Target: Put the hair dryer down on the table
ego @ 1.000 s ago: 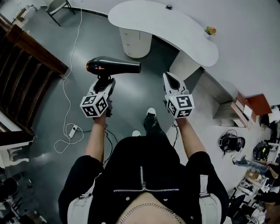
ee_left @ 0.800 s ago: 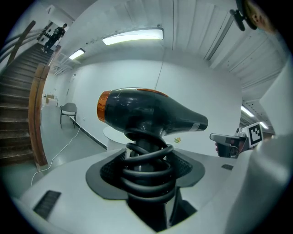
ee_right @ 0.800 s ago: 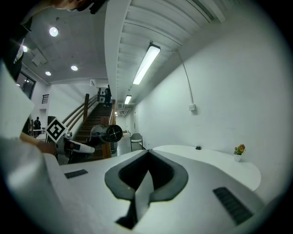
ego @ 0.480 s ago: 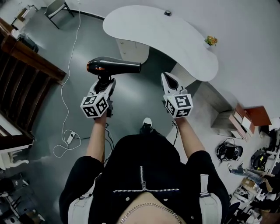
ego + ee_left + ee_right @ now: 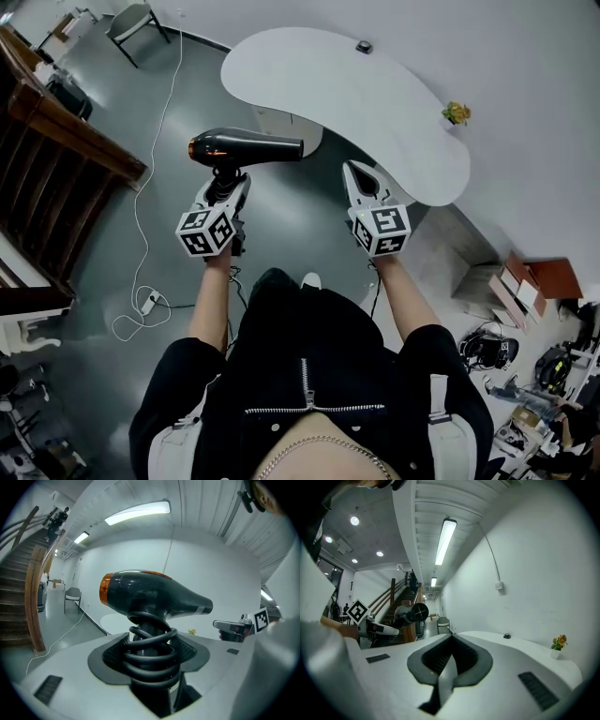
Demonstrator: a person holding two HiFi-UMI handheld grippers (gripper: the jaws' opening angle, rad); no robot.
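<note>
A black hair dryer [image 5: 246, 146] with an orange rear ring is held upright, nozzle pointing right. My left gripper [image 5: 226, 182] is shut on its handle, which has the black cord coiled around it [image 5: 151, 649]. The dryer body [image 5: 154, 595] fills the left gripper view. My right gripper [image 5: 357, 175] is shut and empty, level with the left one, near the front edge of the white curved table [image 5: 309, 80]. In the right gripper view the dryer [image 5: 412, 613] shows small at the left and the table [image 5: 525, 645] lies ahead.
A small dark object [image 5: 364, 47] and a little potted plant [image 5: 456, 113] sit on the table. A wooden staircase [image 5: 56, 159] runs at the left, a chair [image 5: 131, 19] at the back, a white cable [image 5: 150, 187] on the floor, clutter at the lower right.
The person has stepped forward; the table now lies closer and both grippers have come nearer its front edge. The dryer stays held the same way.
</note>
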